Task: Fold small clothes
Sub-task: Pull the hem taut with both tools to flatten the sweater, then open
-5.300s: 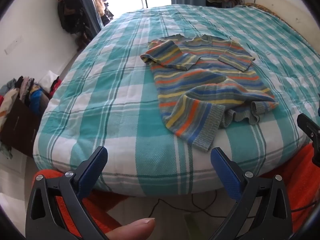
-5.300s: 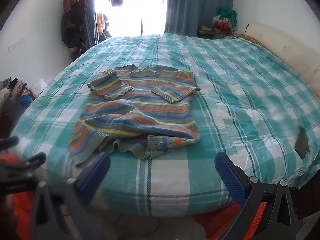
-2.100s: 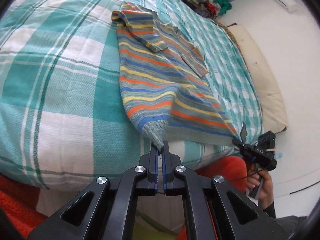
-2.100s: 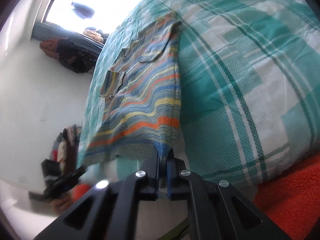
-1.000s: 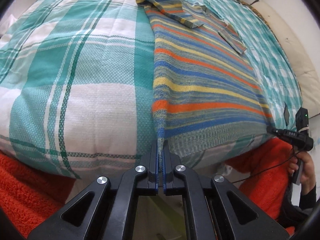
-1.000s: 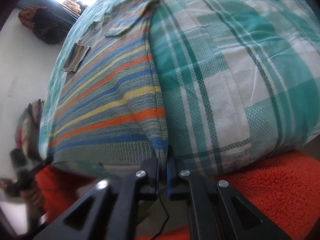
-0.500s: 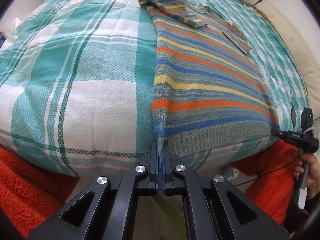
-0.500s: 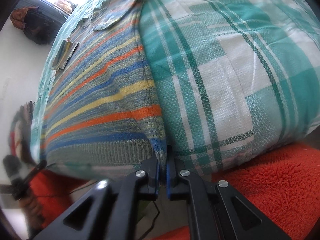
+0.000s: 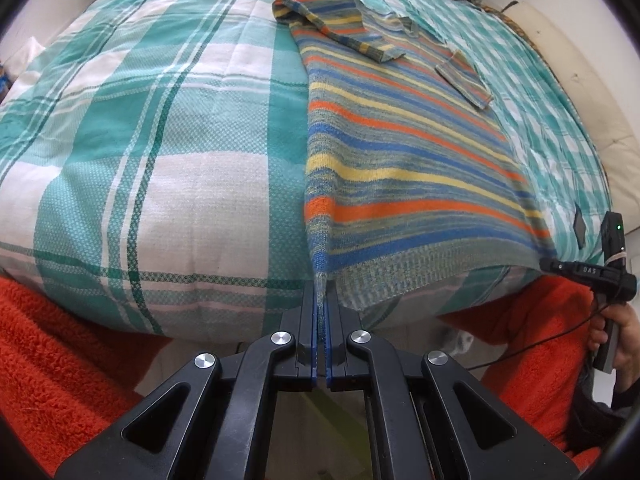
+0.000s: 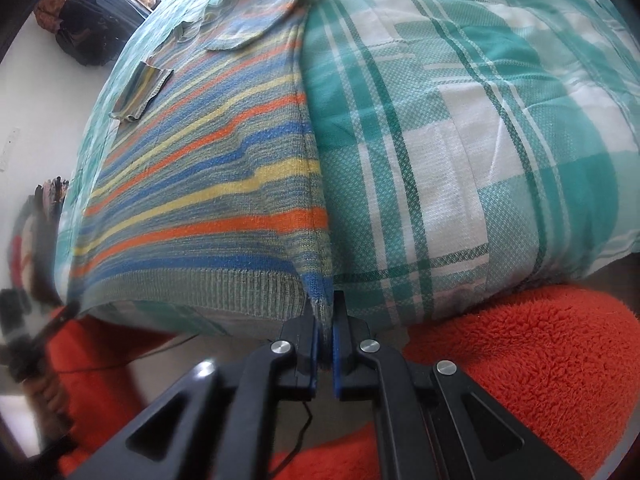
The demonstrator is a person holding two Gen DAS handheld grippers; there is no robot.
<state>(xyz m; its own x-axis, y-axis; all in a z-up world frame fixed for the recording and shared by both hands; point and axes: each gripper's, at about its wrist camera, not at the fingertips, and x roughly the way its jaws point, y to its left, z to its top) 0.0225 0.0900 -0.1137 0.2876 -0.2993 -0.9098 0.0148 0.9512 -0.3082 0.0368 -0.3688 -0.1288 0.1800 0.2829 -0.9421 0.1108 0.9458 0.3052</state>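
Observation:
A small striped knit sweater (image 9: 404, 160) in orange, blue, yellow and grey lies spread flat on the bed, both sleeves folded in over its chest. Its ribbed hem hangs over the bed's near edge. My left gripper (image 9: 320, 300) is shut on the hem's left corner. My right gripper (image 10: 325, 316) is shut on the hem's right corner; the sweater (image 10: 208, 184) stretches away from it. The right gripper (image 9: 584, 272) shows at the far right of the left wrist view, held in a hand.
The bed carries a teal and white checked cover (image 9: 160, 128) (image 10: 460, 120). An orange fleece blanket (image 9: 60, 360) (image 10: 540, 360) lies below the bed's edge. A small dark object (image 9: 579, 226) rests on the cover at right. Clothes hang by the far wall (image 10: 80, 28).
Both grippers closed on the hem's two corners and pulled the crumpled lower half toward the bed's near edge. The sweater now lies stretched flat. In the last second it barely moved.

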